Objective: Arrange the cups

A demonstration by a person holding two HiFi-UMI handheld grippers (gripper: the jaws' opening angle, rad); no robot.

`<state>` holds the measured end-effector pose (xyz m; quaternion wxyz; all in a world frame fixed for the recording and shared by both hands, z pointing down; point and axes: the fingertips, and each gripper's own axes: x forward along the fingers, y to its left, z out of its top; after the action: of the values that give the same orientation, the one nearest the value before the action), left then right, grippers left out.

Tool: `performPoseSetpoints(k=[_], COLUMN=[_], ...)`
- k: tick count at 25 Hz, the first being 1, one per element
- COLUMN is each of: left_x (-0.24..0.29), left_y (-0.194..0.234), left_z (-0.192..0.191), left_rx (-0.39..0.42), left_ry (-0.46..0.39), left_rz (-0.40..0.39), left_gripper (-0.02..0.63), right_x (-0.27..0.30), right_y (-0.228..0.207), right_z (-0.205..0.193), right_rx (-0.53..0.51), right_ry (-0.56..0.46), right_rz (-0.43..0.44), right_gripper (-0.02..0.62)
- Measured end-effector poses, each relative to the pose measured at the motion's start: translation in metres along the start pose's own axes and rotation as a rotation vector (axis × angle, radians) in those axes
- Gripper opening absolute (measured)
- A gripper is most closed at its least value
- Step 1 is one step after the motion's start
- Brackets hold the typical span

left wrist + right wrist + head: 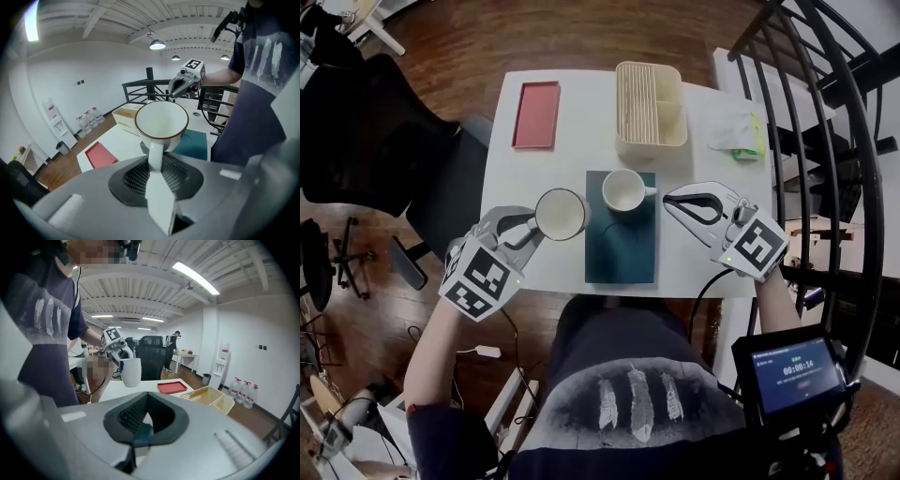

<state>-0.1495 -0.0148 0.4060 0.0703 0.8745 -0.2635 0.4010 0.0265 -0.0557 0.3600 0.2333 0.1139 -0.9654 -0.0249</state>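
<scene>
**Held cup to the left of the mat, second cup already on it**

The left gripper [528, 228] has its jaws partly closed on the handle [155, 150] of a white cup [561, 214]. The cup sticks straight out past the jaw tips, clear of the table [581, 112], with its mouth tipped back toward the gripper. From this gripper, the teal mat [621, 253] lies just beyond the held cup, to its right. A second cup [622, 190] stands on the mat's far half, leaving the half nearer the person bare, so the likely set-down is a short carry rightward. The right gripper [675, 200] is across the mat, jaws together and holding nothing.
</scene>
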Motion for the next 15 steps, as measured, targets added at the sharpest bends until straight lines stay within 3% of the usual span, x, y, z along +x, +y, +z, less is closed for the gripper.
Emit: performPoseSetpoints(k=[15], left_x=[0.063], left_y=[-0.073], left_z=[0.017], left_rx=[0.094], left_ry=[0.038], left_rz=[-0.174], left_gripper=[0.084], right_x=[-0.031], right_y=[0.002], right_z=[-0.019], right_rx=[0.028], right_ry=[0.005], right_rz=[-0.043], right_gripper=[0.002])
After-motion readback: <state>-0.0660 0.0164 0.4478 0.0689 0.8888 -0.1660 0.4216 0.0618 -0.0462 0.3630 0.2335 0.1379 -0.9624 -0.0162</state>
